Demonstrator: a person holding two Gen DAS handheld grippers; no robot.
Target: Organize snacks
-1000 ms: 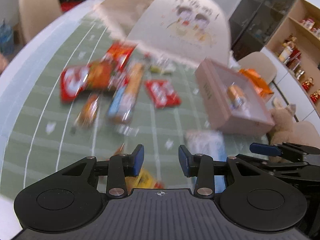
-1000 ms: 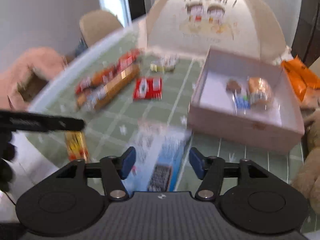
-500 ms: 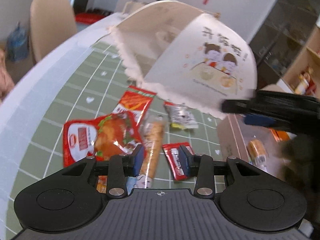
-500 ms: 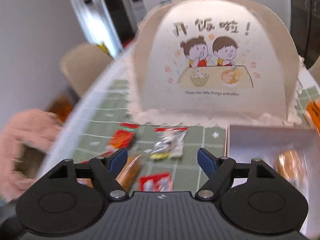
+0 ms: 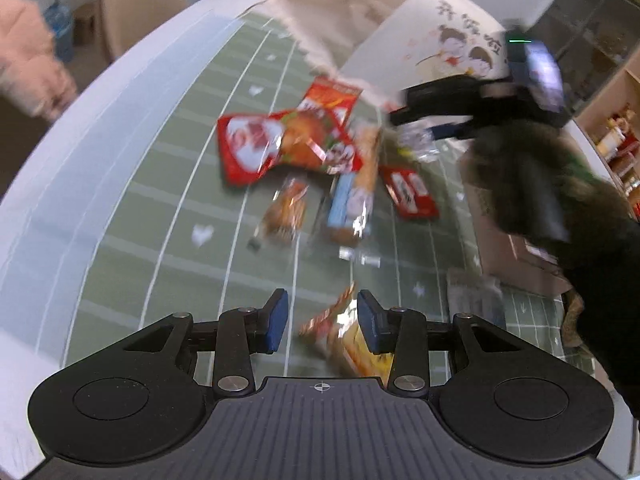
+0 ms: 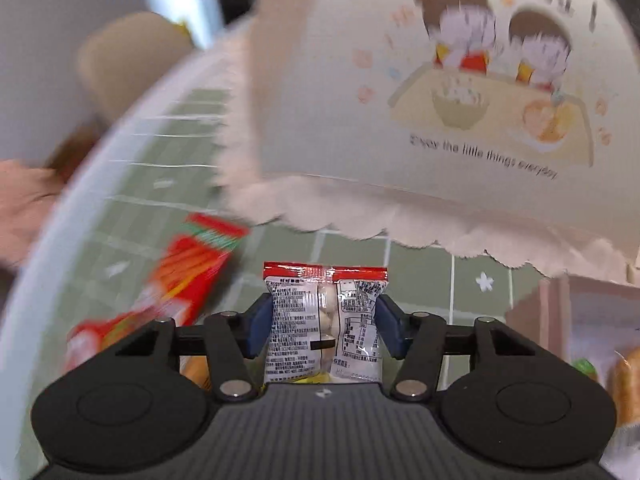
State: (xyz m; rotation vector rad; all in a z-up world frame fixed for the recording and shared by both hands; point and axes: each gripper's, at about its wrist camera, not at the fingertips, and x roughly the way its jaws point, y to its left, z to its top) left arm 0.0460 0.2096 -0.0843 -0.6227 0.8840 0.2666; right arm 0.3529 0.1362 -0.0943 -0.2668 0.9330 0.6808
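Note:
My right gripper (image 6: 324, 328) has a small silver snack packet (image 6: 324, 320) with a red top strip between its blue pads. Its jaws are closing and both pads touch the packet's sides. The left wrist view shows that gripper (image 5: 420, 124) blurred, near the dome's hem, over the same packet (image 5: 416, 146). My left gripper (image 5: 322, 320) stands open above the green checked cloth. A yellow and red packet (image 5: 344, 340) lies below its fingers, not gripped. A pink box (image 5: 504, 248) stands at the right; its wall (image 6: 560, 300) also shows in the right wrist view.
A cream food cover dome (image 6: 440, 100) stands close ahead. On the cloth lie a red chicken packet (image 5: 272, 144), a red stick packet (image 5: 332, 96), a long biscuit pack (image 5: 356, 200), a small orange packet (image 5: 286, 210) and a red wafer packet (image 5: 412, 196). A dark sleeve (image 5: 560, 208) covers the right.
My right gripper moved forward to the dome's hem, opened wide, then closed around the silver packet. The left gripper's view pulled back, so the yellow packet lies under its fingers again.

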